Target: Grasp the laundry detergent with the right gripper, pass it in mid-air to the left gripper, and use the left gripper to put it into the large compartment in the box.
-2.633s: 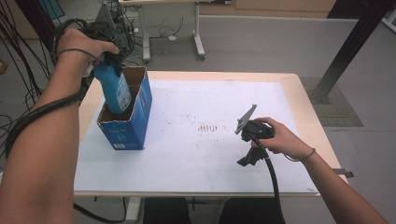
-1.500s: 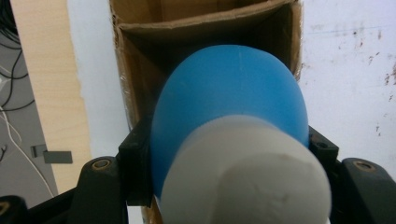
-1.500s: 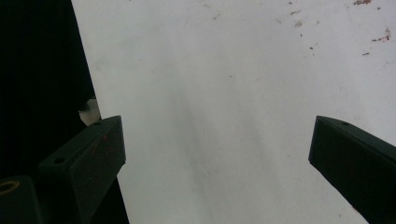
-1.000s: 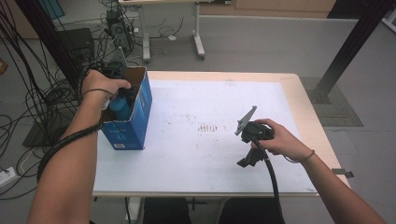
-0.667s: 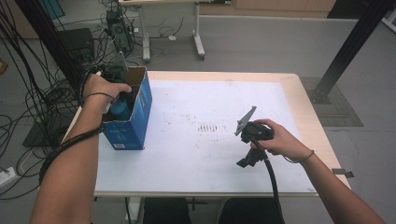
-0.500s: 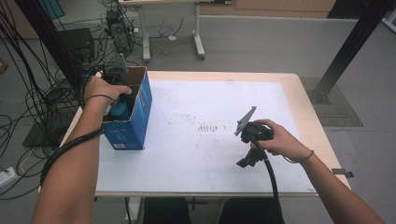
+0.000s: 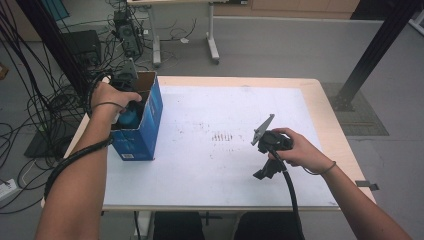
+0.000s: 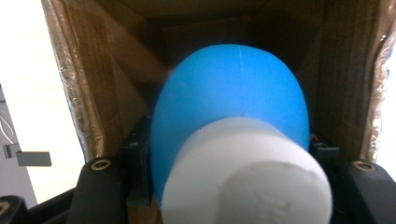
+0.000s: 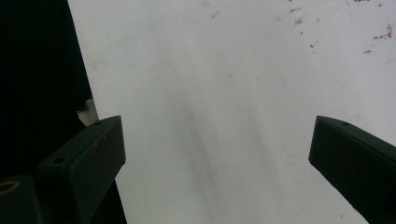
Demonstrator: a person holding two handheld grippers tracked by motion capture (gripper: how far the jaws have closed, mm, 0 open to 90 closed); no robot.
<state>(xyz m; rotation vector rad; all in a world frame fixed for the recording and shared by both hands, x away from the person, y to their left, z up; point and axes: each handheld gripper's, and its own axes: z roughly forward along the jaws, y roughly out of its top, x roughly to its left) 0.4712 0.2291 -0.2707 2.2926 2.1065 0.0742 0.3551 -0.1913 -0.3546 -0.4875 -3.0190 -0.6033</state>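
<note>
The left gripper (image 8: 224, 186) grasps the blue bottle (image 8: 229, 102) down inside the open box (image 7: 145, 127) at the table's far left.

A white mat (image 7: 210, 150) is laid over a wooden table (image 7: 330, 125), and reddish-brown specks (image 7: 225, 136) are scattered near its middle. On the grey floor (image 7: 280, 45) behind, the legs of a second table (image 7: 212, 42) are seen. Black cables (image 7: 45, 115) are hung and coiled at the left, beside a black box (image 7: 82, 45). A black post (image 7: 370, 55) is set at the right.

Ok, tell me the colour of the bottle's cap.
White cap on the blue bottle, clearest in the left gripper view.
</note>
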